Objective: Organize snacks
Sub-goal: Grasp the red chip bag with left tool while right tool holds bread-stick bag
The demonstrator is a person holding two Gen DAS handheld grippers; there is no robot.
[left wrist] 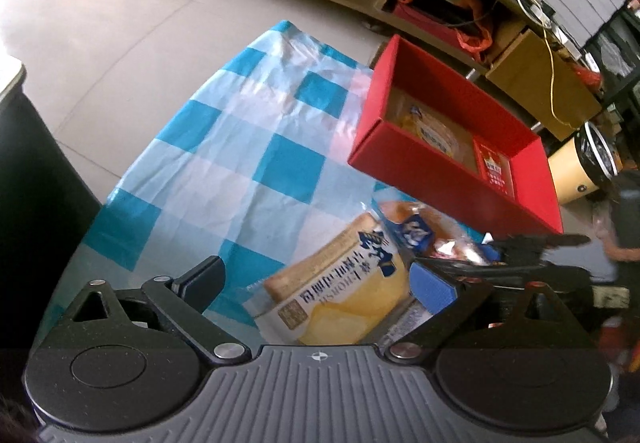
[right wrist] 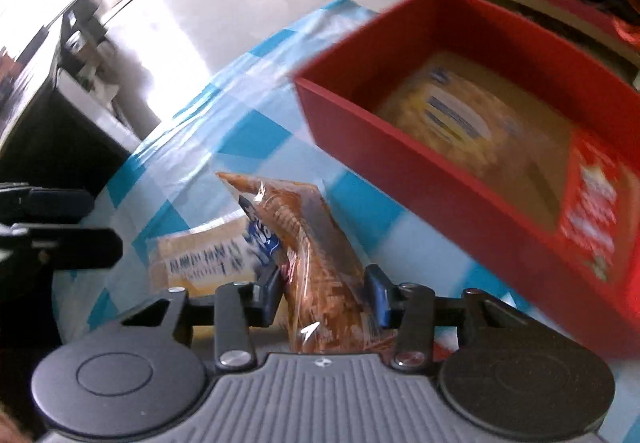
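The sorting looked partly done: the red box (left wrist: 420, 179) on the checked desk (left wrist: 240, 147) already held a yellow packet (left wrist: 432, 127) and a red card (left wrist: 496, 167), while two snacks remained outside it. The right tool (right wrist: 326, 293) was clamped on the brown bread bag (right wrist: 316, 243), whose long axis ran away from the camera, its pointed end toward the desk's far edge. The left tool (left wrist: 316, 283) stood apart over the yellow cake packet (left wrist: 340, 291), which lay flat beside the box.

Brown bread packet (right wrist: 316, 263) upright beside yellow packet (left wrist: 340, 295), near red box (left wrist: 448, 179).
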